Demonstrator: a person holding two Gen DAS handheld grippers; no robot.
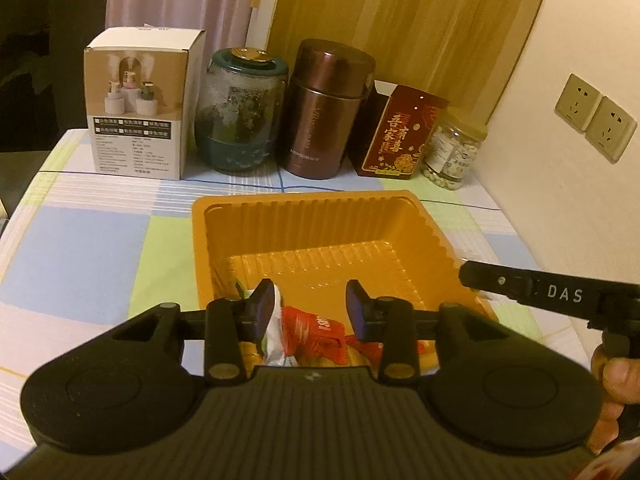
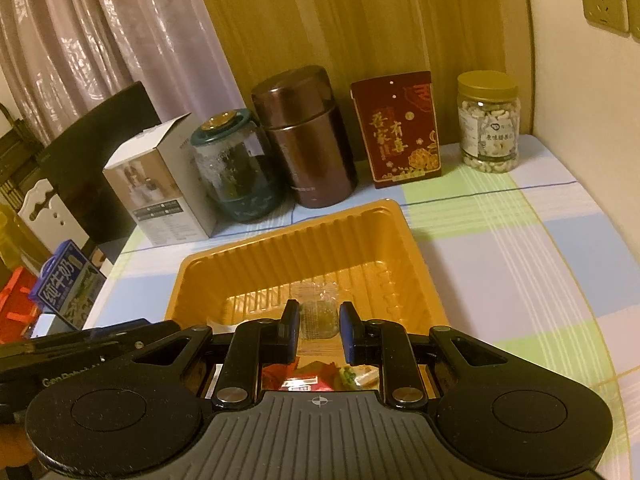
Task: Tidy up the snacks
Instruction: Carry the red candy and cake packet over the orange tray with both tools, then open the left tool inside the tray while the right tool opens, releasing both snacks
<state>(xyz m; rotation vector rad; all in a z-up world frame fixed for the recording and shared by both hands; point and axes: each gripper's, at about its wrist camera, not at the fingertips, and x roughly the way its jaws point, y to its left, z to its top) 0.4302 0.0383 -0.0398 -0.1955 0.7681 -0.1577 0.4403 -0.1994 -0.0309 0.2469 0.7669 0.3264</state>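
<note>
I am holding my left tongs point(image 1: 310, 307) spread, empty, over red snack packets point(image 1: 316, 334) in the orange tray point(image 1: 320, 216). My right tongs point(image 2: 319, 330) are pinching a clear wrapped snack point(image 2: 319, 316) above the tray.

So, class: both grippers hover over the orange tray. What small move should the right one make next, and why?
Probably open the right gripper fingers. The clear packet seems clamped between them, and it already hangs over the orange tray, where other snacks lie.
</note>
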